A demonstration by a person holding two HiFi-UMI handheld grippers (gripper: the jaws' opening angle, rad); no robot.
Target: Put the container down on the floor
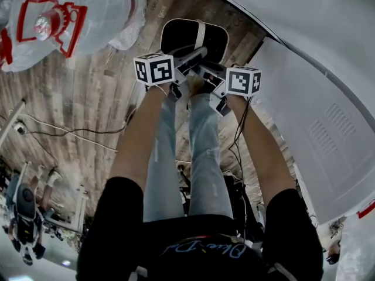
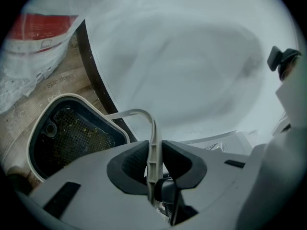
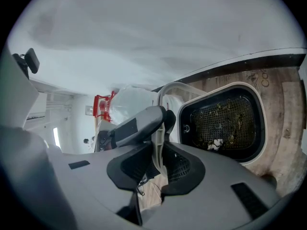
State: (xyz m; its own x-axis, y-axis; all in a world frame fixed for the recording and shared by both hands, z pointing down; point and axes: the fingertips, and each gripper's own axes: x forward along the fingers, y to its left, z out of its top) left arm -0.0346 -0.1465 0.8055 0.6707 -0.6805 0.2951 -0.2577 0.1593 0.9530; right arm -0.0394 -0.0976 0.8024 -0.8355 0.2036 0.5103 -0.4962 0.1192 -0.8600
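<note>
The container (image 1: pixel 193 37) is a black tub with a white rim and a thin white handle; it is over the wooden floor (image 1: pixel 88 98), just past the person's feet. Whether it touches the floor I cannot tell. My left gripper (image 1: pixel 193 57) and right gripper (image 1: pixel 206 74) meet above it. In the left gripper view the left gripper (image 2: pixel 153 159) is shut on the white handle (image 2: pixel 152 143), with the container (image 2: pixel 72 133) lower left. In the right gripper view the right gripper (image 3: pixel 158 152) is shut on the handle (image 3: pixel 158 138); the container (image 3: pixel 223 123) shows a mesh bottom with debris.
A clear plastic bag holding a red item (image 1: pixel 70 16) lies at the upper left. A large white curved body (image 1: pixel 316 69) fills the right side. Cables (image 1: pixel 70 133) run across the floor on the left. The person's legs in jeans (image 1: pixel 187 157) are below the grippers.
</note>
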